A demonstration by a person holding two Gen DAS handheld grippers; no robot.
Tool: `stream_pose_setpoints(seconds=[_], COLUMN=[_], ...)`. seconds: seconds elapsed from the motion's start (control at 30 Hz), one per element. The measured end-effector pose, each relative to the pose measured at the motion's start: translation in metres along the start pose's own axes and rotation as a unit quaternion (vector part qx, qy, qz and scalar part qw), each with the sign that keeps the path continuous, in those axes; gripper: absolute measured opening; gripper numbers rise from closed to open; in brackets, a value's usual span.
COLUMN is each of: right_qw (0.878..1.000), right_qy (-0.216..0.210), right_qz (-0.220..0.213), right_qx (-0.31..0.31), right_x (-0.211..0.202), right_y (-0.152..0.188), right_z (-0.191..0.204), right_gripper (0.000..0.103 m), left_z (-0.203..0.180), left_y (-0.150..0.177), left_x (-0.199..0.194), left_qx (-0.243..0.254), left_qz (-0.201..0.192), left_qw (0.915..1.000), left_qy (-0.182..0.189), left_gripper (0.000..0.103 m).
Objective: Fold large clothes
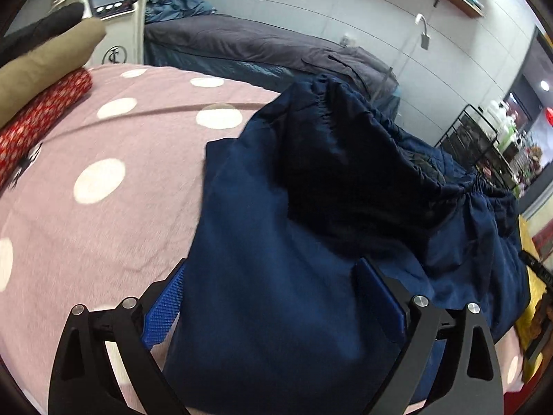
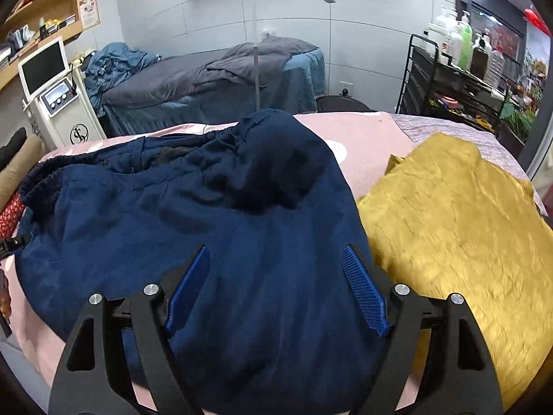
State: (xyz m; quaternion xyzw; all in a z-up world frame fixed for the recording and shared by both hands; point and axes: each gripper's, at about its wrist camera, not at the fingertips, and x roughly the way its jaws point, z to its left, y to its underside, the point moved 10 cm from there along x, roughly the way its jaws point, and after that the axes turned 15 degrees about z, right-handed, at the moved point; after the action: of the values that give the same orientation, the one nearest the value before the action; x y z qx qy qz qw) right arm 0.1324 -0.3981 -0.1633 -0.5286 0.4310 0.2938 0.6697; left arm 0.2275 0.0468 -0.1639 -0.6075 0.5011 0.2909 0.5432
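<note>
Navy garment (image 2: 214,228) lies bunched on the pink dotted bed (image 1: 86,235), yellow cloth (image 2: 459,228) at its three o'clock; left hand-held gripper (image 1: 273,304) and right hand-held gripper (image 2: 276,290) both released, gaping above the fabric

Yellow cloth (image 2: 459,228) blurred, cut off right.
</note>
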Motion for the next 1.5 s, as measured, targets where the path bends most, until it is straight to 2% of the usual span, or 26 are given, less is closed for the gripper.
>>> stream_pose_setpoints(seconds=[0.13,0.2,0.23,0.27,0.33,0.43,0.57,0.63,0.7,0.77,0.8,0.83,0.9,1.0,1.1,1.17,1.2,1.23,1.27,1.3,1.33,1.37,1.5], right_qw=[0.998,0.993,0.991,0.988,0.985,0.987,0.991,0.987,0.988,0.991,0.993,0.996,0.997,0.997,0.997,0.995,0.995,0.994,0.991,0.99,0.989,0.991,0.994], right_qy=[0.032,0.054,0.065,0.081,0.091,0.096,0.104,0.15,0.155,0.125,0.097,0.058,0.047,0.068,0.073,0.09,0.097,0.107,0.128,0.141,0.145,0.131,0.083], right_qz=[0.022,0.044,0.054,0.058,0.048,0.025,0.005,-0.005,0.009,0.046,0.053,0.051,0.046,0.034,0.01,-0.001,-0.002,-0.003,-0.003,-0.007,-0.022,-0.032,-0.025], right_qx=[-0.055,-0.092,-0.104,-0.118,-0.136,-0.123,-0.083,-0.058,-0.02,0.025,0.043,0.053,0.042,0.012,-0.016,-0.034,-0.037,-0.037,-0.03,-0.018,0.007,0.024,0.062], right_x=[0.022,0.036,0.038,0.04,0.037,0.025,0.014,0.013,0.02,0.034,0.037,0.036,0.032,0.02,0.003,-0.003,-0.005,-0.007,-0.007,-0.009,-0.015,-0.02,-0.028], right_y=[-0.012,-0.013,-0.009,-0.009,-0.016,-0.03,-0.05,-0.065,-0.07,-0.067,-0.065,-0.062,-0.055,-0.045,-0.037,-0.037,-0.038,-0.039,-0.042,-0.046,-0.05,-0.051,-0.049], right_z=[0.013,0.018,0.021,0.022,0.025,0.016,-0.001,-0.022,-0.043,-0.06,-0.061,-0.054,-0.042,-0.017,0.012,0.021,0.018,0.014,0.005,-0.007,-0.02,-0.027,-0.041], right_gripper=[0.078,0.043,0.015,0.008,0.004,0.002,0.0,0.0,0.0,0.0,0.001,0.001,0.001,0.002,0.002,0.003,0.01,0.031,0.058,0.067,0.069,0.069,0.069], left_z=[-0.006,-0.008,-0.009,-0.01,-0.009,-0.003,0.004,0.007,0.017,0.024,0.024,0.022,0.02,0.034,0.044,0.047,0.05,0.052,0.052,0.052,0.05,0.047,0.022], left_y=[-0.008,-0.01,-0.01,-0.011,-0.013,-0.022,-0.041,-0.048,-0.054,-0.056,-0.057,-0.059,-0.06,-0.06,-0.054,-0.051,-0.049,-0.046,-0.044,-0.04,-0.036,-0.032,-0.025], left_x=[0.015,0.019,0.019,0.019,0.015,0.01,0.012,0.017,0.026,0.04,0.043,0.044,0.047,0.04,0.024,0.014,0.005,-0.002,-0.008,-0.014,-0.019,-0.022,-0.024], left_qx=[0.037,0.051,0.055,0.059,0.065,0.053,0.036,0.025,-0.015,-0.057,-0.059,-0.05,-0.029,-0.053,-0.086,-0.094,-0.097,-0.099,-0.099,-0.099,-0.096,-0.088,-0.039], left_qz=[0.015,0.017,0.017,0.015,0.01,0.0,-0.009,-0.01,0.0,0.03,0.03,0.03,0.033,0.029,0.015,0.004,-0.007,-0.015,-0.023,-0.029,-0.032,-0.032,-0.035], left_qw=[0.999,0.9982,0.9981,0.9979,0.9974,0.9981,0.9982,0.9976,0.9984,0.9975,0.9973,0.9973,0.9964,0.9944,0.9948,0.9943,0.9936,0.9931,0.9929,0.9928,0.993,0.9939,0.9962], left_qy=[-0.021,-0.027,-0.024,-0.023,-0.031,-0.031,-0.047,-0.064,-0.054,-0.028,-0.032,-0.045,-0.072,-0.087,-0.053,-0.051,-0.058,-0.062,-0.061,-0.061,-0.06,-0.058,-0.069], left_gripper=[0.088,0.081,0.073,0.068,0.049,0.035,0.03,0.029,0.029,0.029,0.031,0.038,0.045,0.072,0.076,0.08,0.083,0.085,0.085,0.086,0.086,0.086,0.087])
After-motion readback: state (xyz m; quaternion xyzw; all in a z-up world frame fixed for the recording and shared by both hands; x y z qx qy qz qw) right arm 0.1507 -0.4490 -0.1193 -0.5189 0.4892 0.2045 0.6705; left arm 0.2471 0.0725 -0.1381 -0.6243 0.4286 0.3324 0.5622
